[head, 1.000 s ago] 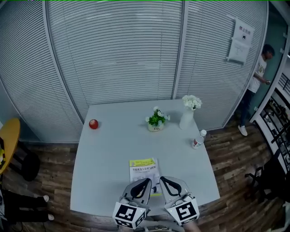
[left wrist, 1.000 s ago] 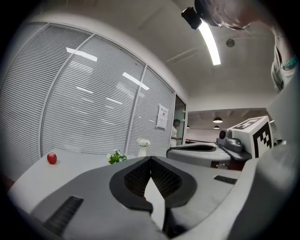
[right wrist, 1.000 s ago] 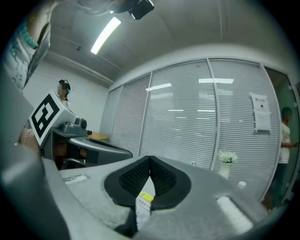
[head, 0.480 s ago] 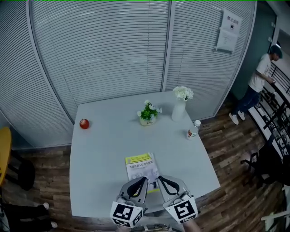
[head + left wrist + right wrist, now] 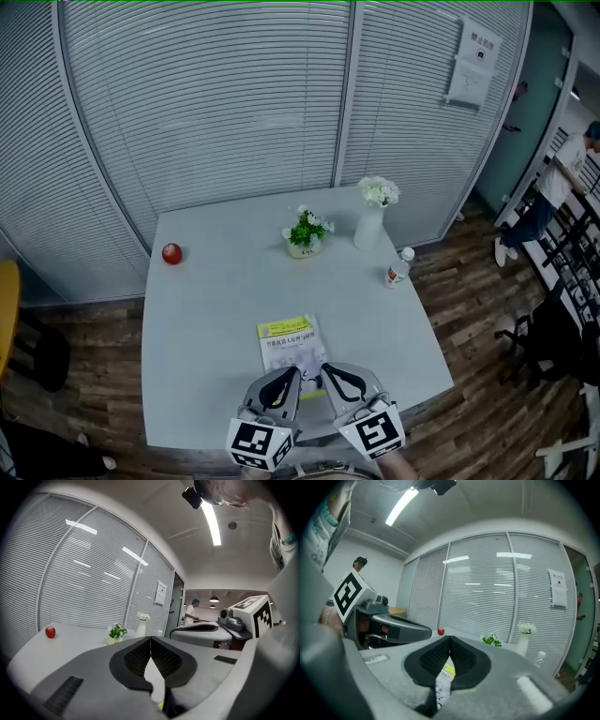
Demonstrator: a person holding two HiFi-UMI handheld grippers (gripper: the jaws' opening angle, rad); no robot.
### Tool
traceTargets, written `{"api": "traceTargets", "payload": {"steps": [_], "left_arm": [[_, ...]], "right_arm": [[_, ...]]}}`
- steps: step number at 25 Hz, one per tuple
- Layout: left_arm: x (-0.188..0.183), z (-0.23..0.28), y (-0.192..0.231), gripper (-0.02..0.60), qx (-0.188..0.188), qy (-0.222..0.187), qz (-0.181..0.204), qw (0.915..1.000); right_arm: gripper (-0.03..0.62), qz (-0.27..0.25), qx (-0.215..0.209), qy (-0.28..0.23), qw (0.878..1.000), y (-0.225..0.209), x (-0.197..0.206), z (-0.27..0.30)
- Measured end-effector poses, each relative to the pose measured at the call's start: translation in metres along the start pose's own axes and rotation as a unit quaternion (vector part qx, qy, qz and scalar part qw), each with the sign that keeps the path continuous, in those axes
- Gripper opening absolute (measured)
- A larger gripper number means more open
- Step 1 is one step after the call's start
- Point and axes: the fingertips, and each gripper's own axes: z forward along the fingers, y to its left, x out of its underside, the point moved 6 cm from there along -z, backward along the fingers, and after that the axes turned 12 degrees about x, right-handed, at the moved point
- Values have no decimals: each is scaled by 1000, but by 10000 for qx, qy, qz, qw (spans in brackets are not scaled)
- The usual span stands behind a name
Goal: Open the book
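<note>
Head view, nearest first: two grippers sit side by side at the near edge of the bench (image 5: 202, 366). The left gripper (image 5: 295, 373) has its fingers closed tip to tip with nothing between them, as the left gripper view shows. The right gripper (image 5: 325, 369) likewise has its fingers pressed together and empty in the right gripper view. Both tips sit over the near edge of the one book (image 5: 292, 343); whether they touch it cannot be told. The book lies closed and flat on the bench, just ahead of the grippers, near the middle of the front edge. Its cover is white with a yellow band across the far end and lines of dark print, too small to read.

Further back on the bench are four more things, one of each. A red apple (image 5: 172, 253) sits alone toward the far left edge. A small pot (image 5: 301, 250) near the middle holds a green plant with white blossoms. Just to its right, a white vase (image 5: 367, 228) holds a bunch of white flowers. A clear bottle (image 5: 397, 270) with a white cap stands near the right edge; neither its label nor its contents can be made out.

Behind the bench run grey slatted blinds (image 5: 234, 103), with one paper notice (image 5: 472, 58) at the upper right, its print illegible. One person (image 5: 548, 192) stands at the far right.
</note>
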Motion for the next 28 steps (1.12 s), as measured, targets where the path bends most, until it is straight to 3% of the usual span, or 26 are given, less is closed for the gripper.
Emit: {"api": "traceTargets", "payload": {"steps": [7,19,28], "left_arm": [[2,5,4,-2,155,-105,-190,9996],[21,38,1,17,341,351,-223,9986],[36,60,8,34,308,672,-225,9970]], "right_arm": [[3,-9,-44,-32,10000,-2,-6,6],[3,115,166,-2,9998,-31,5,5],[3,155,99,143,9997,-47,13,18]]}}
